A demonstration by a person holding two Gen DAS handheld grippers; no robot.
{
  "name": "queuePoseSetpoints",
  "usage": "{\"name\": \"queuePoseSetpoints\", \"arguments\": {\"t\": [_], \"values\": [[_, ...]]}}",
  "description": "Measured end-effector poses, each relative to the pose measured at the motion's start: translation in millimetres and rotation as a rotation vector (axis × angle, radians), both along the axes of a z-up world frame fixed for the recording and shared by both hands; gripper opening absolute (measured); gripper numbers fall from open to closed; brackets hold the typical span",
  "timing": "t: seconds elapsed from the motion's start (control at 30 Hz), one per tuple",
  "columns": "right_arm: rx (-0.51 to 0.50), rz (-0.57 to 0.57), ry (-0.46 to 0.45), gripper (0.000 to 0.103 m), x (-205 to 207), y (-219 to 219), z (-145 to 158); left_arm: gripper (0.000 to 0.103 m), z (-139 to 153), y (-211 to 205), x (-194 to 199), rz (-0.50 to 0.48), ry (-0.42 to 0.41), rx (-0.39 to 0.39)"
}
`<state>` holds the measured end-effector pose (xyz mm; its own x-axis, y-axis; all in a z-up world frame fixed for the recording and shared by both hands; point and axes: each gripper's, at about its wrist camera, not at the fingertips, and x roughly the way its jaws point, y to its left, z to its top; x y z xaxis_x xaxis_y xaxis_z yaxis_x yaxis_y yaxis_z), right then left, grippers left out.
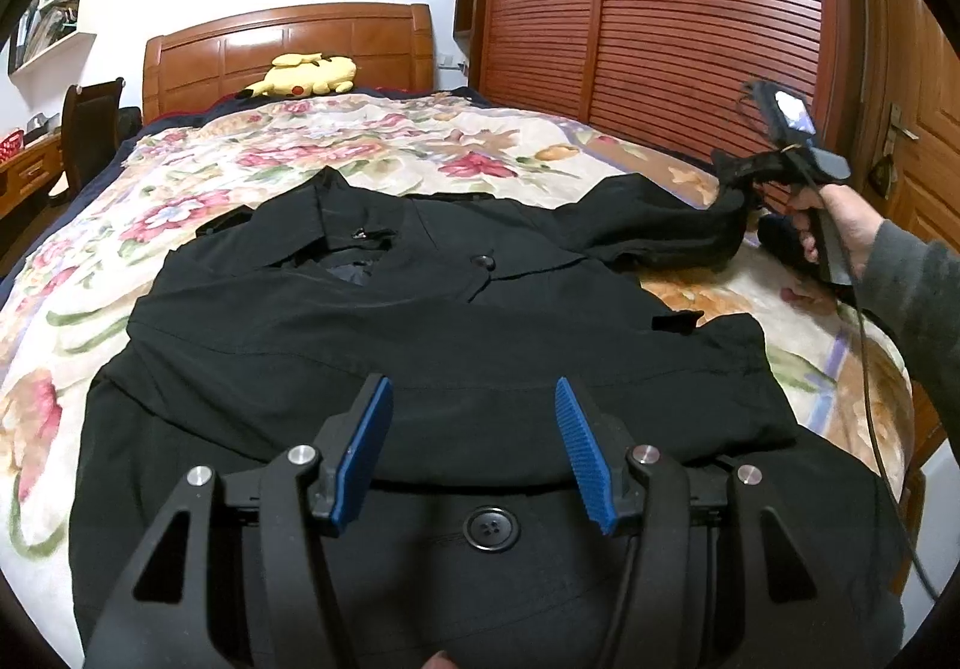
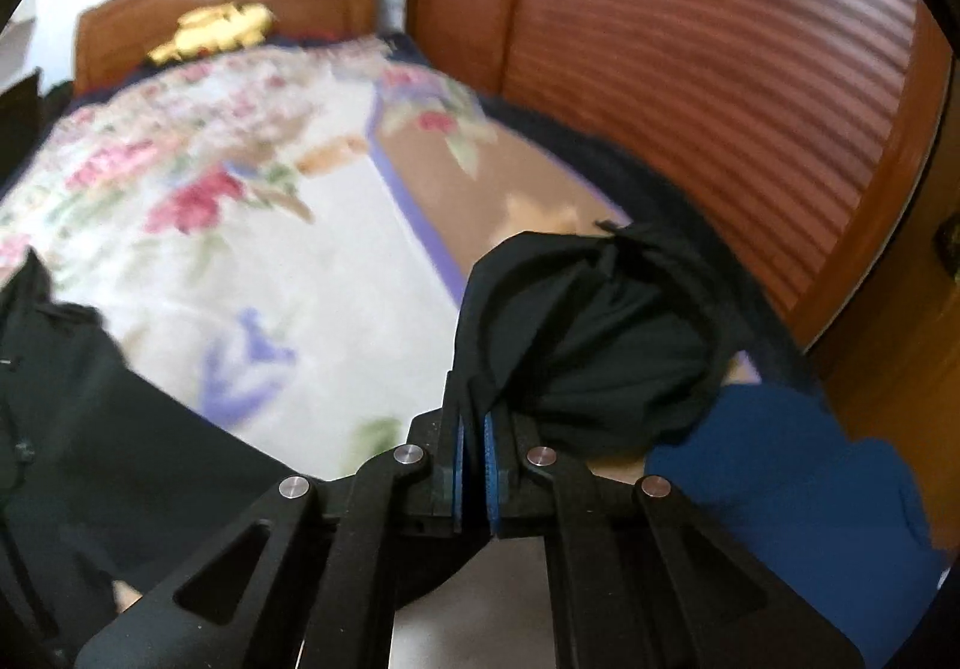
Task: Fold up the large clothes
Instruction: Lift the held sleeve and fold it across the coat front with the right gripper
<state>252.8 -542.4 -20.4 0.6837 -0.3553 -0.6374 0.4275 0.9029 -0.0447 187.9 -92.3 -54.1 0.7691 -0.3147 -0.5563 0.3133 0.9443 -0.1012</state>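
Left wrist view: a black coat (image 1: 420, 321) lies spread on the floral bedspread (image 1: 372, 141), collar toward the wooden headboard (image 1: 288, 45). The left gripper (image 1: 474, 429) hovers over the coat's lower front with its blue pads apart, holding nothing. Beside the coat, a person's hand (image 1: 840, 225) lifts the right gripper (image 1: 729, 177), clamped on a sleeve.

Right wrist view: the right gripper (image 2: 474, 429) pinches the bunched sleeve (image 2: 600, 345), jaws closed tight, above the bedspread (image 2: 288, 273).

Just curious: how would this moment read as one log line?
right gripper: shut on coat sleeve | left gripper: open above black coat | bed
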Motion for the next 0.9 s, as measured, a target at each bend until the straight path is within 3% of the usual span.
{"name": "queuePoseSetpoints", "arguments": {"t": [0.3, 0.57, 0.9], "values": [[-0.038, 0.209, -0.119, 0.003, -52.4, 85.4, 50.9, 0.056, 12.9, 15.2, -15.3, 0.017, -0.031, -0.012], [-0.041, 0.391, -0.150, 0.003, -80.0, 182.6, 53.7, 0.056, 26.4, 35.8, -32.3, 0.039, -0.055, -0.014], [-0.051, 0.496, -0.187, 0.003, -101.9, 261.3, 70.7, 0.056, 35.9, 70.2, -53.6, 0.084, -0.084, -0.006]]}}
